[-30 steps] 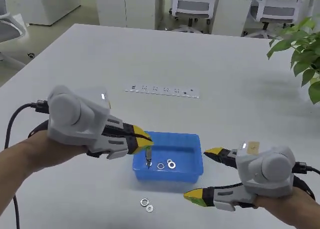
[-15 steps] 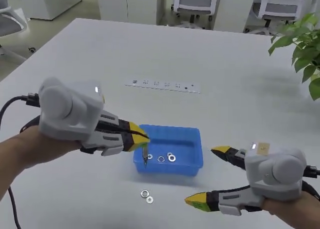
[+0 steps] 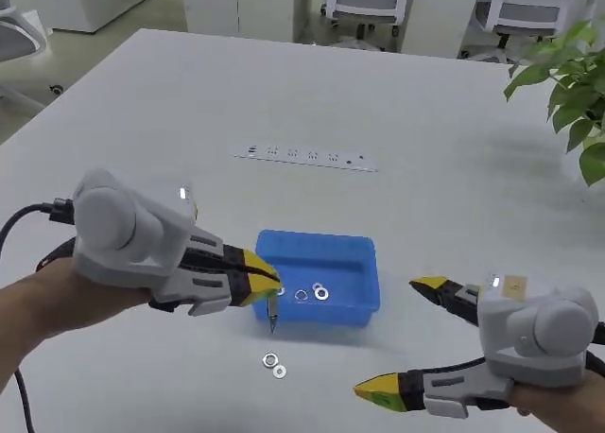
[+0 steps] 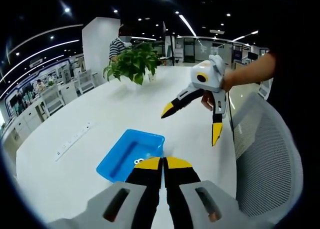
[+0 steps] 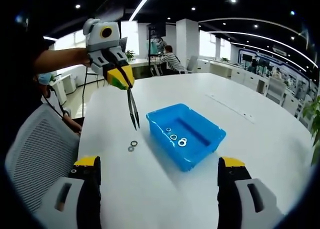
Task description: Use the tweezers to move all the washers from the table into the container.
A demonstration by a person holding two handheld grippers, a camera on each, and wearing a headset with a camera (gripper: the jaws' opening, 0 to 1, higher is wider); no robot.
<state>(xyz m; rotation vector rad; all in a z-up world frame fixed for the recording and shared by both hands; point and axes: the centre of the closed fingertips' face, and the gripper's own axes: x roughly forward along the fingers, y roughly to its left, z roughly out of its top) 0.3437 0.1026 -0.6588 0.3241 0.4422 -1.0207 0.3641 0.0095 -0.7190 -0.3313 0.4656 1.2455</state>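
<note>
My left gripper (image 3: 267,284) is shut on thin metal tweezers (image 3: 272,312), whose tips point down just in front of the near left corner of the blue container (image 3: 326,321). Several washers (image 3: 312,292) lie inside the container. Two washers (image 3: 274,365) lie on the white table, a little nearer than the tweezer tips. In the right gripper view the tweezers (image 5: 133,109) hang from the left gripper (image 5: 120,79) above the two loose washers (image 5: 132,146), left of the container (image 5: 192,161). My right gripper (image 3: 392,337) is open and holds nothing, to the container's near right.
A white power strip (image 3: 304,157) lies on the table beyond the container. A green plant (image 3: 567,83) stands at the right edge. Office chairs (image 3: 364,8) stand past the far edge. A grey mesh chair (image 4: 270,154) sits behind the near table edge.
The left gripper has drawn the tweezers back from over the container's inside to just in front of its near left corner. The right gripper has drifted slightly right and nearer.
</note>
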